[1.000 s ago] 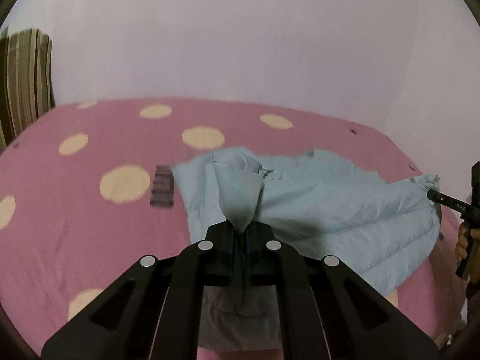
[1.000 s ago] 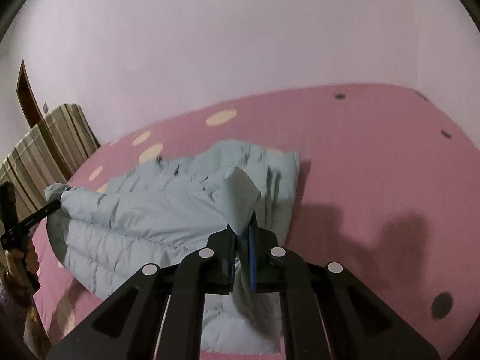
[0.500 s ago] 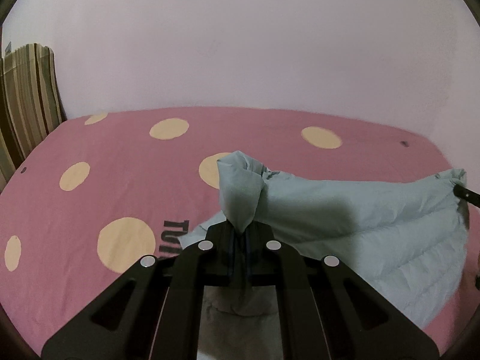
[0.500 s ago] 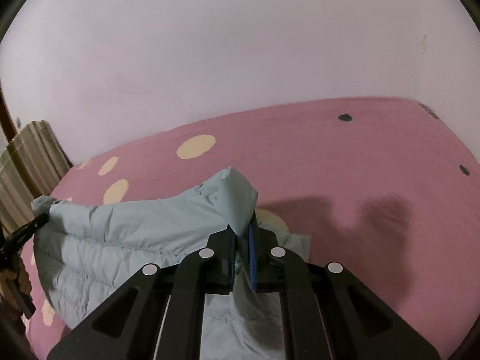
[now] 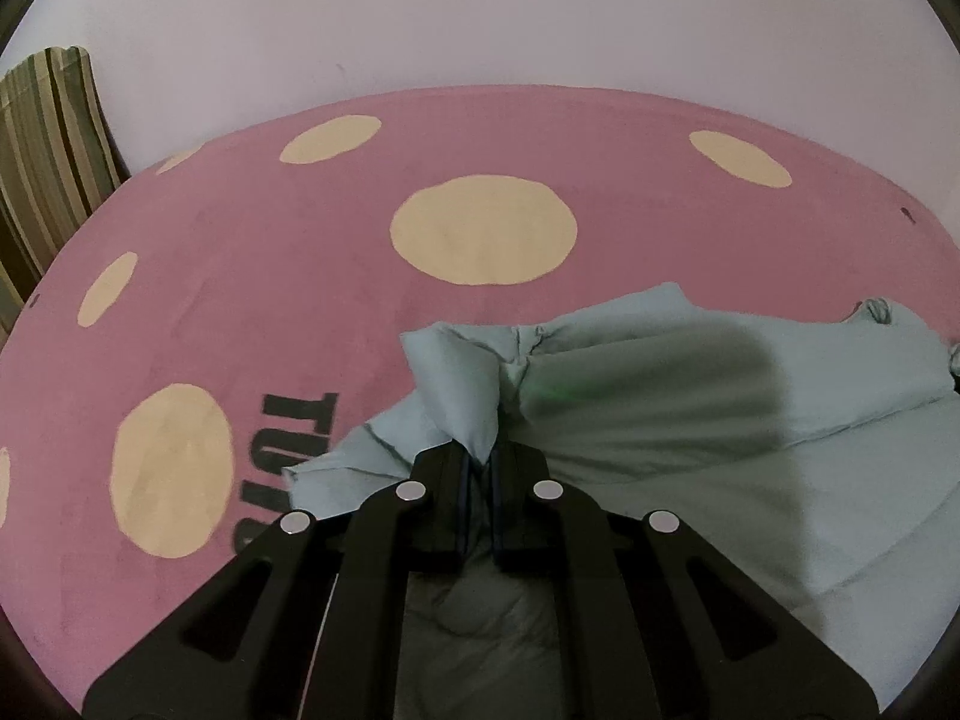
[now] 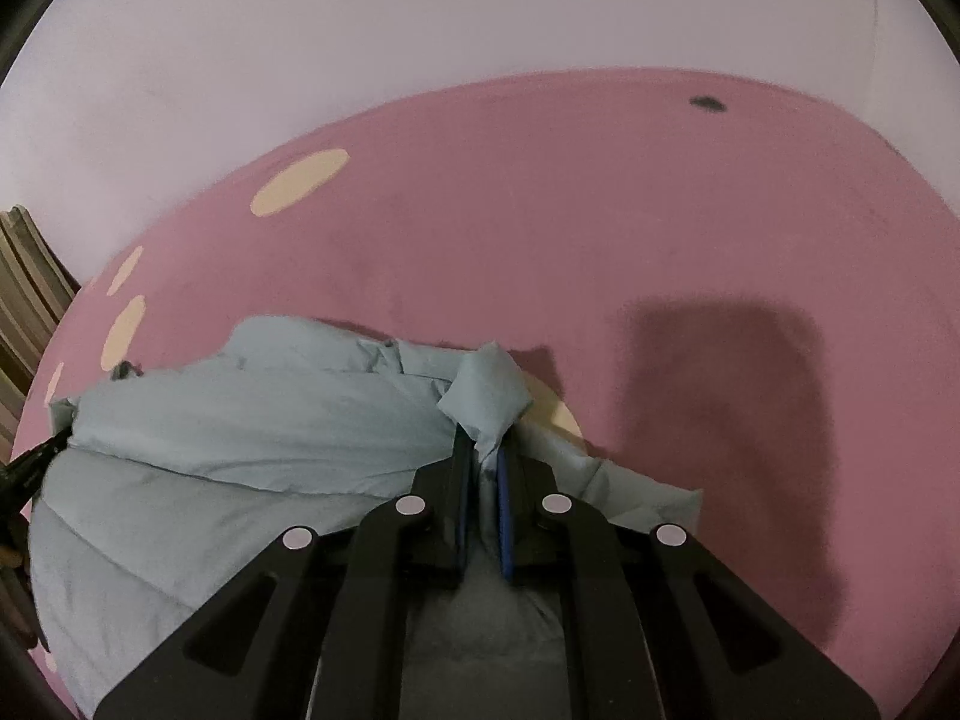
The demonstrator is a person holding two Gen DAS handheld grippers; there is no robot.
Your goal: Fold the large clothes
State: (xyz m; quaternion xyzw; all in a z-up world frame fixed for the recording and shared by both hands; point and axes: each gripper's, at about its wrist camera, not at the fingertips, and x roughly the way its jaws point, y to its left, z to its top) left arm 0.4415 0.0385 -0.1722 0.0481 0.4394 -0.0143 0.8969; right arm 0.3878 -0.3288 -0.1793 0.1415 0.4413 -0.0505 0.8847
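Note:
A pale blue quilted garment (image 5: 690,420) lies on the pink bed cover (image 5: 300,252) with cream dots. My left gripper (image 5: 479,459) is shut on a bunched corner of it, low over the bed, the cloth stretching off to the right. In the right wrist view the same garment (image 6: 240,438) spreads to the left, and my right gripper (image 6: 485,456) is shut on its other corner, a fold of cloth sticking up above the jaws. The left gripper's black tip (image 6: 30,468) shows at the left edge of that view, pinching the cloth.
The bed cover (image 6: 600,228) runs back to a plain pale wall. A striped cushion (image 5: 48,150) stands at the bed's far left corner. Black printed letters (image 5: 288,444) show on the cover beside the left gripper. A dark shadow falls on the cover to the right of the right gripper.
Both grippers have carried the held edge forward across the bed and down. The garment now folds over itself, its far layer hidden beneath, and the bed's far edge looks closer.

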